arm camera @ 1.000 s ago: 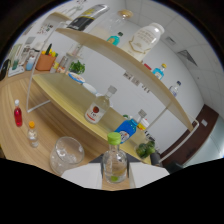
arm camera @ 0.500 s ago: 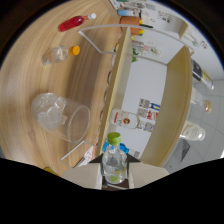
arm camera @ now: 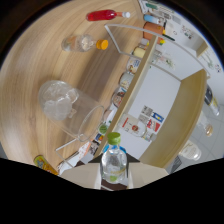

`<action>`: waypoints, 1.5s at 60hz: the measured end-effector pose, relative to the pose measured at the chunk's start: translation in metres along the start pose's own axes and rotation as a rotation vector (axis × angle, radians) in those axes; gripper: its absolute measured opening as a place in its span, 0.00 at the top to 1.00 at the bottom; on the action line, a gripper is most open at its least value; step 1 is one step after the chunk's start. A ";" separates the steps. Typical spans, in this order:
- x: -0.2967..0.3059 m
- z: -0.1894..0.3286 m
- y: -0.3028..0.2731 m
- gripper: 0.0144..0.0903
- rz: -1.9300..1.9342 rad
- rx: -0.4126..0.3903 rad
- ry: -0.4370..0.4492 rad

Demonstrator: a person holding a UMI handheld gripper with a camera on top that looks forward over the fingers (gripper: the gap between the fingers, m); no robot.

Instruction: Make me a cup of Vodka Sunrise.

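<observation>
clear plastic, green-capped, the bottle point(arm camera: 114, 162) sits clamped between both fingers of our gripper point(arm camera: 114, 176). beyond it we see an ice-filled glass point(arm camera: 67, 107) on the wooden table point(arm camera: 35, 65), with a red bottle point(arm camera: 106, 15) near its far edge.

The clear bottle point(arm camera: 114, 162) at bottom centre has its base hidden behind the gripper point(arm camera: 114, 181), whose fingers are mostly swallowed by the black lower frame. Labels on the shelf point(arm camera: 150, 65) items are too small to read.
</observation>
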State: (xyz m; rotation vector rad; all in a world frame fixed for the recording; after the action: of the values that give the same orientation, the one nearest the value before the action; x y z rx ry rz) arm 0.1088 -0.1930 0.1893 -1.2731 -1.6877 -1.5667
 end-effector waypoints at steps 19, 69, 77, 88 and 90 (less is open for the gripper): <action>0.079 -0.031 0.023 0.72 0.848 0.165 0.108; -0.120 0.031 -0.024 0.72 2.041 0.151 -0.440; -0.143 0.038 -0.034 0.72 2.038 0.103 -0.490; -0.161 0.041 -0.041 0.72 2.003 0.058 -0.534; -0.164 0.041 -0.042 0.72 1.998 0.048 -0.539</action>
State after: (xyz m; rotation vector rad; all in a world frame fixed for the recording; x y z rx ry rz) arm 0.1523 -0.1972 0.0210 -2.1450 0.0092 0.0796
